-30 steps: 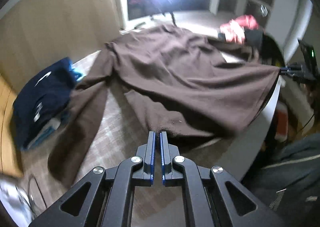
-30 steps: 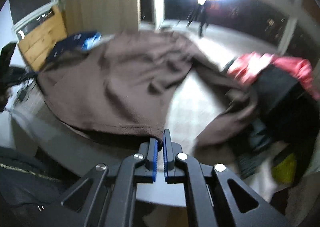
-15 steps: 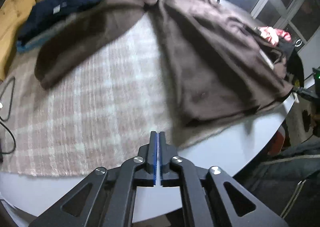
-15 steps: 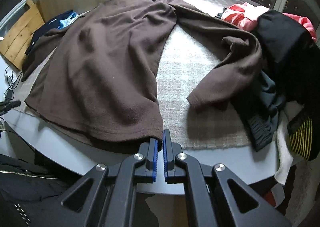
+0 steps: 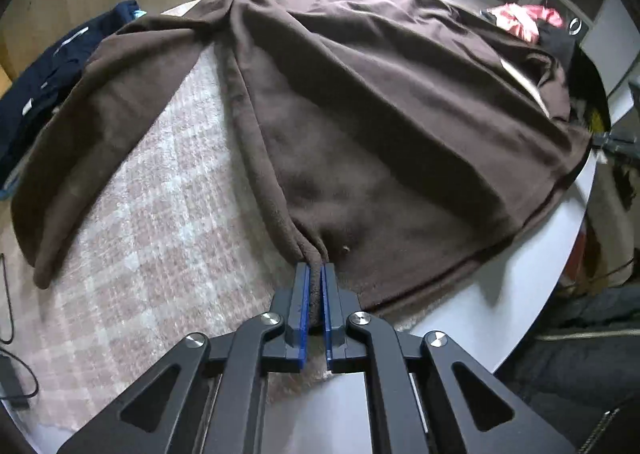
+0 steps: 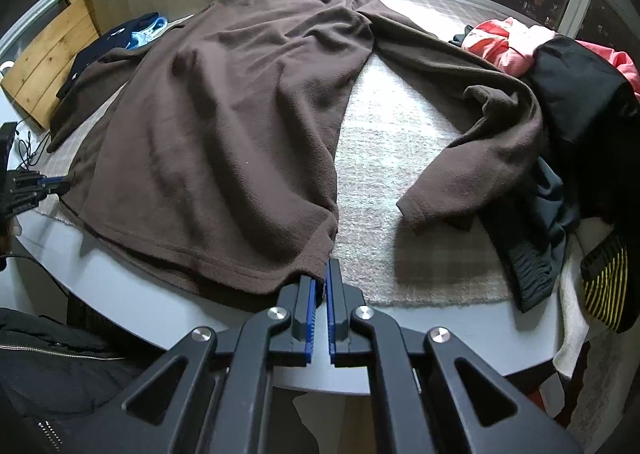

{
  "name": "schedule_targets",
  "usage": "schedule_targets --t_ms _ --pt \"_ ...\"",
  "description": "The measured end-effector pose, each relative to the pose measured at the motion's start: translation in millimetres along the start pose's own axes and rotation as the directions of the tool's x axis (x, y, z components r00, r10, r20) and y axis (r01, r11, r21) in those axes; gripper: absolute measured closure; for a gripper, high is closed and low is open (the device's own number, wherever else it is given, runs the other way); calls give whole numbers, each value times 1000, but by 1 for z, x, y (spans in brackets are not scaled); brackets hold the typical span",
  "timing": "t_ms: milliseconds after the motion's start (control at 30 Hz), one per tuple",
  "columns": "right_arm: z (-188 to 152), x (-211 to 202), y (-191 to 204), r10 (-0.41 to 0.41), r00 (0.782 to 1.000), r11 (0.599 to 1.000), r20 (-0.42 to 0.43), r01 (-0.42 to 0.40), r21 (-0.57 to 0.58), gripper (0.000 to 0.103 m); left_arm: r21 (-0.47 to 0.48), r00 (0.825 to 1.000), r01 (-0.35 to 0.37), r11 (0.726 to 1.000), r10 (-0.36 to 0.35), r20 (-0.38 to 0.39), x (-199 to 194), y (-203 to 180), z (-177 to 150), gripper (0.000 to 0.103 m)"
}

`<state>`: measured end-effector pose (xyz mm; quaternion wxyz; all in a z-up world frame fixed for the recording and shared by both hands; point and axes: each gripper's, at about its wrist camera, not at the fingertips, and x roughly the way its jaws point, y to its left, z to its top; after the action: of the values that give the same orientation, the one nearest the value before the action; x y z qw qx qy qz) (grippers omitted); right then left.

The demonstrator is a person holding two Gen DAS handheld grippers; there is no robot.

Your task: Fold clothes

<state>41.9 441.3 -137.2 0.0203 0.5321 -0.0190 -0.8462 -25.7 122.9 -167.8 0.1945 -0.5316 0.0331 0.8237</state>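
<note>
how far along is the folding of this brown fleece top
Done: the brown fleece top lies spread over the plaid cloth, sleeves out. In hand: the left gripper and right gripper each pinch a hem corner, jaws shut. Left: no fold is visible yet, and the pile of clothes waits.

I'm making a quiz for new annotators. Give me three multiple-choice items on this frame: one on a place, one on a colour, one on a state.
1. Where does the left claw grip the brown fleece top?
A. collar
B. hem corner
C. sleeve cuff

2. What colour is the garment beside the black one at the right?
A. green
B. pink-red
C. white

3. How is the top's right sleeve?
A. laid straight
B. tucked under the body
C. bent, cuff lying on the rug

Key: B, fabric at the hem's end sits between the pads; B, pink-red garment lies there; C, the sleeve curves back.
</note>
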Motion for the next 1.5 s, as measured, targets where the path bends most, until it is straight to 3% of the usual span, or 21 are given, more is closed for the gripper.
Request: schedule_targets --t_ms 233,333,400,567,633,700,800,867,933,967,1033,1133,1233,1300,1400,1500 --pt "12 -25 15 65 995 998 73 -66 6 99 -187 996 81 979 -72 56 -28 45 -12 99" --pt "9 -2 29 24 1000 998 12 -23 -50 99 -261 992 115 958 -98 80 -38 63 -16 99" --pt "10 -7 24 12 1000 999 28 -10 -42 99 -230 995 95 968 -90 33 -21 59 -10 99" --pt "38 -61 -2 -86 984 995 158 92 -31 99 -109 987 145 983 -135 92 -40 29 33 99" --pt "73 -101 -14 -134 960 986 244 154 -63 99 -24 983 136 990 -132 128 -62 20 72 99" --pt "109 -148 -7 -171 921 966 349 227 -125 99 56 978 102 993 -110 176 -90 15 105 99" --pt "137 -211 7 -183 854 932 487 308 -190 99 141 945 -3 990 -43 324 -163 -8 143 99" --pt "134 -244 16 -167 817 920 553 331 -211 99 168 921 -71 983 0 390 -204 -20 140 99" --pt "108 -239 8 -131 840 937 527 278 -210 99 155 920 -72 985 6 391 -217 -25 114 99" --pt "92 -221 2 -116 872 946 476 243 -215 99 147 926 -61 987 1 377 -216 -27 99 99" --pt "58 -169 -12 -100 940 959 327 178 -220 99 120 960 1 993 -34 278 -181 -30 62 99" --pt "18 -92 -30 -88 986 969 142 118 -215 99 40 995 38 998 -42 88 -101 -30 17 99" --pt "-6 -42 -45 -44 999 980 13 45 -191 99 -24 997 71 997 -71 -25 -43 -30 -14 99" --pt "-18 -27 -51 -39 999 981 -25 34 -193 99 -38 995 71 997 -74 -73 -23 -32 -29 99" --pt "-30 -27 -56 -8 1000 984 -30 3 -181 99 -76 995 55 996 -61 -79 -24 -28 -39 99" --pt "-33 -45 -60 37 999 988 15 -34 -149 99 -90 998 39 995 -43 -36 -46 -28 -40 99"
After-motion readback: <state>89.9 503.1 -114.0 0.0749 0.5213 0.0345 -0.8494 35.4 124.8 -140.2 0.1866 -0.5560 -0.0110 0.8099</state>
